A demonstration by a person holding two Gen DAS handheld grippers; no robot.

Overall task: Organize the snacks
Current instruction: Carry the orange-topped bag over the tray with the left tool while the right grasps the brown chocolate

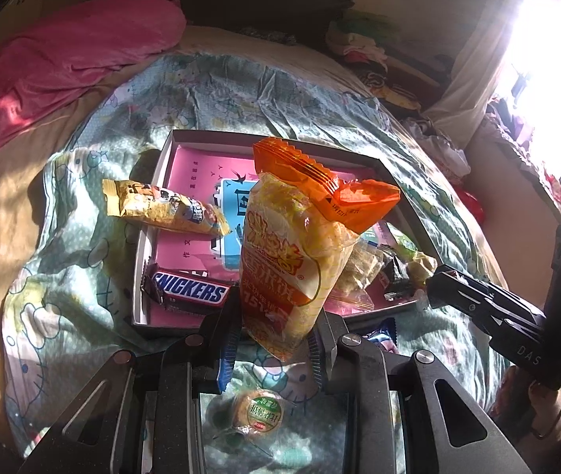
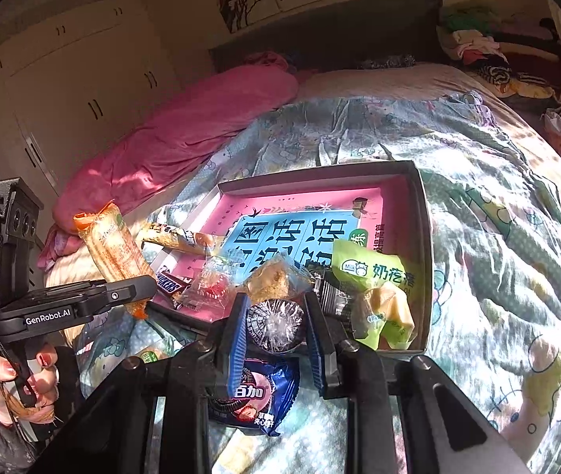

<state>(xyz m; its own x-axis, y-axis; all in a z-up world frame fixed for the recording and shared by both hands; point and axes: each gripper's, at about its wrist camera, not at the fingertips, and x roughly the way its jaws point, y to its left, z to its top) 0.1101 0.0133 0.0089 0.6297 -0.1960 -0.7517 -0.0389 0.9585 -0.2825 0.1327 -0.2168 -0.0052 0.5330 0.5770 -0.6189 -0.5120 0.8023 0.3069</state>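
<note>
Snack packet upright above tray edge

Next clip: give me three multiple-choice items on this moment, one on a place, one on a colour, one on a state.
1. Where does the brown Snickers bar lie?
A. inside the shallow grey cardboard box
B. on the pink pillow
C. in the right tongs

2. What colour is the crimped top of the tall clear-fronted cracker packet?
A. blue
B. orange
C. black

3. What state are the right tongs in?
A. wide open and empty
B. shut on the green milk-candy pouch
C. shut on the round dark cookie in clear wrap

Key: 1 A, it rests at the box's near-left corner. 2 B, the sealed end is orange. 3 C, both blue pads flank and press the cookie.
</note>
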